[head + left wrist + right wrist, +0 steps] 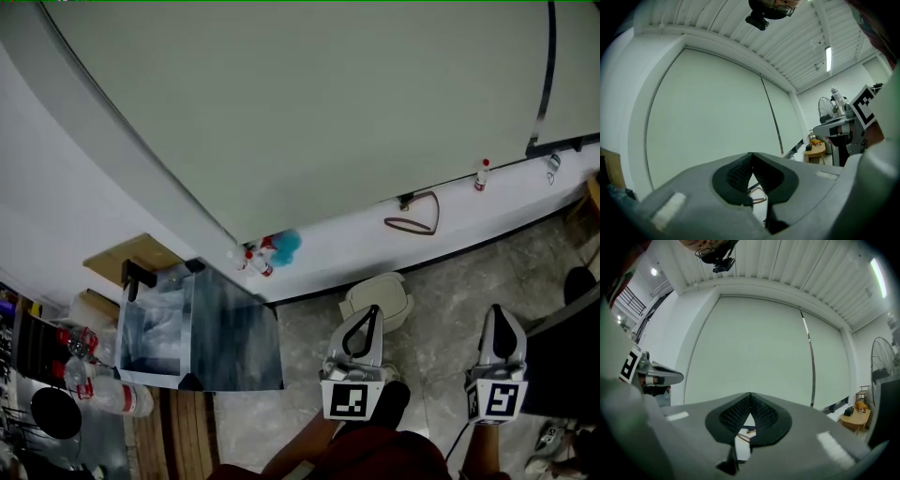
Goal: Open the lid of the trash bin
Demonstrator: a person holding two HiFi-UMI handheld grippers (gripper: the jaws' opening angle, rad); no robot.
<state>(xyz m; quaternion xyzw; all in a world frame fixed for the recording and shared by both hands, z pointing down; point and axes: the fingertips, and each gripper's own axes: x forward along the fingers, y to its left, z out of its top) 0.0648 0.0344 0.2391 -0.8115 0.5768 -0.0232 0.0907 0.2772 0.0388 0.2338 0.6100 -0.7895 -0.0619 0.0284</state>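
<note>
The trash bin [395,292] is a small cream bin with its lid down, standing on the stone floor against the white ledge in the head view. My left gripper [371,311] hovers just in front of it and covers part of its near side; the jaws meet at the tip with nothing between them. In the left gripper view the gripper [752,155] is likewise shut and points at the pale wall. My right gripper [495,311] is held to the right of the bin, over bare floor. In its own view that gripper [750,394] is shut and empty too.
A glass-sided cabinet [199,330] stands at the left, with a red and blue spray bottle [272,250] on the ledge behind it. A brown loop [414,216] and a small bottle [482,174] lie further along the ledge. A dark chair [562,361] is at the right.
</note>
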